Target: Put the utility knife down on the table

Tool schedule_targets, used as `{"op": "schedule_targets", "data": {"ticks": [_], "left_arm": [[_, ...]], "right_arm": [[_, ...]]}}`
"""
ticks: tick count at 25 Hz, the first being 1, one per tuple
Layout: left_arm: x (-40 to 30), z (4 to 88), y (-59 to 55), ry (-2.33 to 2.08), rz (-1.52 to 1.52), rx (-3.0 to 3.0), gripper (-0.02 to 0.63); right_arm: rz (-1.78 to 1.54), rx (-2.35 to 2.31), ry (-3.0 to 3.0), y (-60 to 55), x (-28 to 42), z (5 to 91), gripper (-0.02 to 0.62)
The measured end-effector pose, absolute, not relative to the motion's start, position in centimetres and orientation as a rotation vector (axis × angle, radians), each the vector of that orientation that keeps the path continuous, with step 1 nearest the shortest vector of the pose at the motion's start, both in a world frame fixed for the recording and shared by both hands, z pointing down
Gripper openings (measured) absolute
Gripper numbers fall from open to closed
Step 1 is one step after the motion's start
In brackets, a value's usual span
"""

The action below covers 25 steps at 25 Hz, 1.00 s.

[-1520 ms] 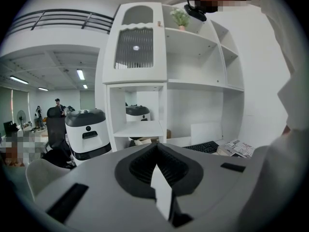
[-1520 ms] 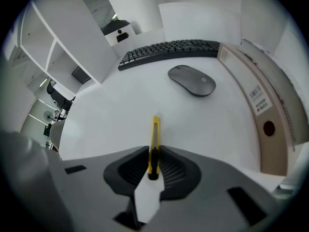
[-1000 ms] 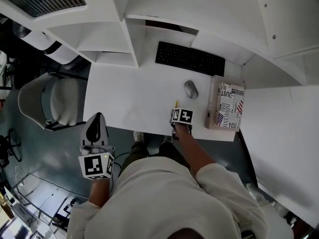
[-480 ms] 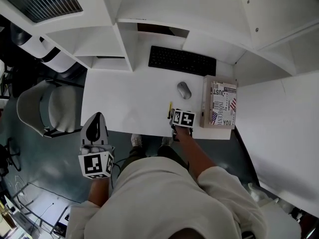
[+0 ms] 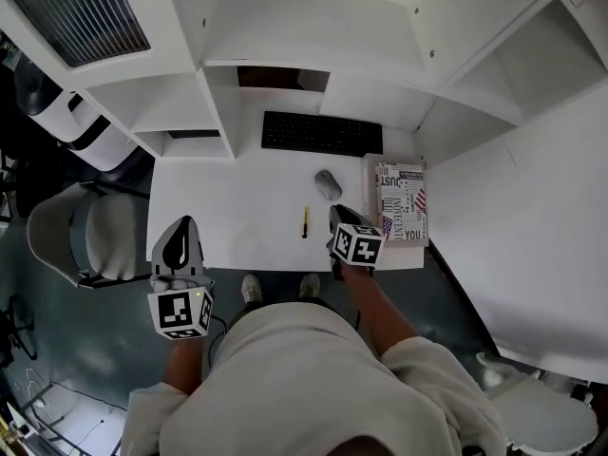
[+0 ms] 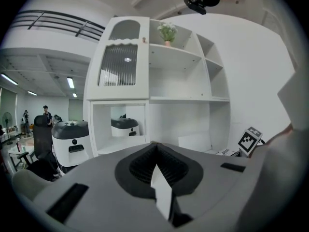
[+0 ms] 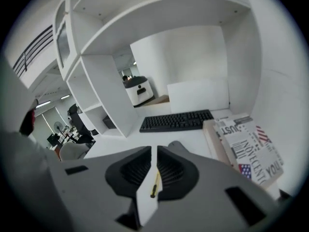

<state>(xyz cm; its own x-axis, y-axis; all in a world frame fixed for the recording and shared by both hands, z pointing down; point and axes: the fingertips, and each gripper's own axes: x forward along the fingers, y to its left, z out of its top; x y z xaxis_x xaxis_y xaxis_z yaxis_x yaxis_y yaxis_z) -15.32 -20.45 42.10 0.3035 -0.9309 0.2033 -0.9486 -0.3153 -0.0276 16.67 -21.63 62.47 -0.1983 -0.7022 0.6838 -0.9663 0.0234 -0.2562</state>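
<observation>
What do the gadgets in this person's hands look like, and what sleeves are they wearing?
Both the left gripper and right gripper are light grey plastic shells with black ribbed jaw pockets. Each carries a white cube printed with black square markers. The person wears a cream long-sleeved top.

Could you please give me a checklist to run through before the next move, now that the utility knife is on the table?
1. Utility knife lies flat on the white table, not overhanging its edge: ok.
2. Right tool free of the knife: ok. Its jaws have just been closing to a narrow gap, with nothing between them.
3. Knife apart from the computer mouse: ok.
4. Blade retracted: cannot tell, too small to see.
5. Left tool empty, jaws together: ok.
</observation>
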Motion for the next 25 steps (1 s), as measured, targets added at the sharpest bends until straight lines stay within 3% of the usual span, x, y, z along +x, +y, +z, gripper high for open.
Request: {"op": "schedule_targets", "data": {"ticks": [7, 25], "left_arm": [[-13.2, 40.4, -19.6, -1.743, 0.235, 2.53, 0.001], [-10.8, 37.7, -15.9, -1.706, 0.211, 2.616, 0.002]], "right_arm": [[0.722, 1.834, -2.082, -19.9, 18.6, 53.4, 0.005], [0.205, 2.023, -2.337, -11.4, 19.9, 37.7, 0.003]]}}
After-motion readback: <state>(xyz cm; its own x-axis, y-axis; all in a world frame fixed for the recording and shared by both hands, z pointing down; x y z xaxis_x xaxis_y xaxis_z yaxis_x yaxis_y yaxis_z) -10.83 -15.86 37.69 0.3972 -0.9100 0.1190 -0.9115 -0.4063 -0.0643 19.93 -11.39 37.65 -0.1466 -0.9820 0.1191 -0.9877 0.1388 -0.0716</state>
